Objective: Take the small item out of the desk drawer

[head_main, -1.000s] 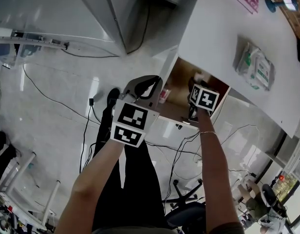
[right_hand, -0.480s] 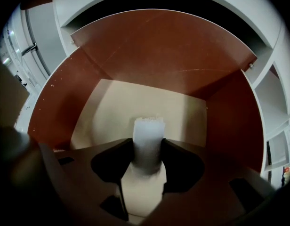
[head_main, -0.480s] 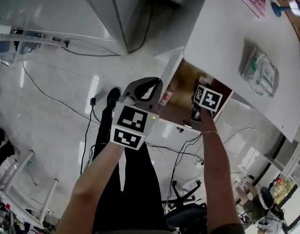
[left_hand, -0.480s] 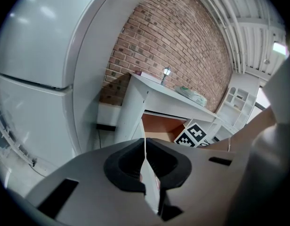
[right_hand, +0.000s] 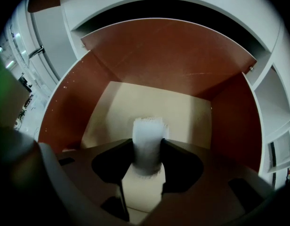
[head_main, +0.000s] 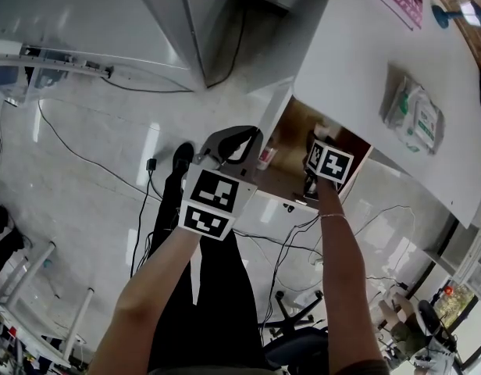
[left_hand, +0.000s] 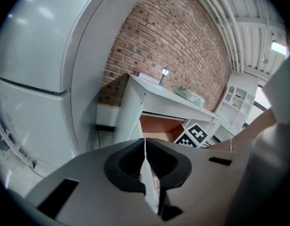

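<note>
Below the head camera: glossy pale tiled floor [head_main: 84,131], black cables [head_main: 69,151] strewn over it, chair base [head_main: 295,311] near the bottom edge. White desk [head_main: 358,53] at upper right, wrapped packet [head_main: 414,114] and small blue lamp [head_main: 459,6] on top. Drawer [head_main: 291,131] open under the desk edge, brown inside. Left gripper [head_main: 229,137] just outside the drawer's near corner, pointing at the desk. Right gripper [head_main: 312,180] reaching into the drawer opening, marker cube [head_main: 329,162] on top; small item hidden under it here.

Left gripper view: left gripper [left_hand: 145,147] with jaws pressed together, nothing between them. Beyond the jaws, desk [left_hand: 168,100] against a brick wall [left_hand: 182,46], lamp [left_hand: 165,72] and packet [left_hand: 189,95] on it, open drawer [left_hand: 159,124] beneath, marker cube [left_hand: 197,134] of the other tool at its mouth.

Right gripper view: right gripper [right_hand: 147,157] clamped on the small item [right_hand: 147,142], jaws narrowly apart and touching both its sides. White, roughly cylindrical, fuzzy-edged; long axis along the jaws, far end past the fingertips toward the drawer's back. Inside the drawer [right_hand: 182,117]: pale bottom, red-brown walls. Touching the bottom or lifted off it: cannot tell.
</note>
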`<action>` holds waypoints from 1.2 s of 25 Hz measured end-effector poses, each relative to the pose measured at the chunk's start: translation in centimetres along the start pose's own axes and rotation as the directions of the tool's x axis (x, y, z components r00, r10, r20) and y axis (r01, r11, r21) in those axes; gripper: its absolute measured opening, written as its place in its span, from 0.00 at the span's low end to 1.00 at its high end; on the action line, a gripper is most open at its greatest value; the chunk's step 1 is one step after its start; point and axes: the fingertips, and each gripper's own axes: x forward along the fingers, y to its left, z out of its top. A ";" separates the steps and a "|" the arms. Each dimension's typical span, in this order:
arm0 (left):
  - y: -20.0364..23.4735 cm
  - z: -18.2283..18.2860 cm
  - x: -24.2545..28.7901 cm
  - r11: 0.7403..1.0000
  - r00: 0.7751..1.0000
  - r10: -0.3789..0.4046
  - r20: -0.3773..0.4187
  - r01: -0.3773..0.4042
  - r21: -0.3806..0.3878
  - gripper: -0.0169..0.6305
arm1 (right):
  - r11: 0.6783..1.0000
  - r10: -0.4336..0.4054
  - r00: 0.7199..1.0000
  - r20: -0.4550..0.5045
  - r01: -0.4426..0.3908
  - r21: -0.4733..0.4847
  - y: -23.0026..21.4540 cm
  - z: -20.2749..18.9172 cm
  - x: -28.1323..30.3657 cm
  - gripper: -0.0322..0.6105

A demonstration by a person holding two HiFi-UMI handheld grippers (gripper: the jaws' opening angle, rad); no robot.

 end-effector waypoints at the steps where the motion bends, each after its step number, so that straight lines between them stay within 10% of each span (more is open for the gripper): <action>1: 0.0 0.0 -0.1 1.000 1.000 0.000 0.000 0.000 0.000 0.07 | 1.000 0.013 1.000 0.005 -0.013 -0.007 0.4 0.1 -0.3 0.34; 30: -1.4 4.1 -3.7 0.996 0.999 -0.024 -0.033 0.027 0.083 0.07 | 0.965 0.172 0.953 0.250 -0.214 0.152 7.4 1.7 -14.2 0.33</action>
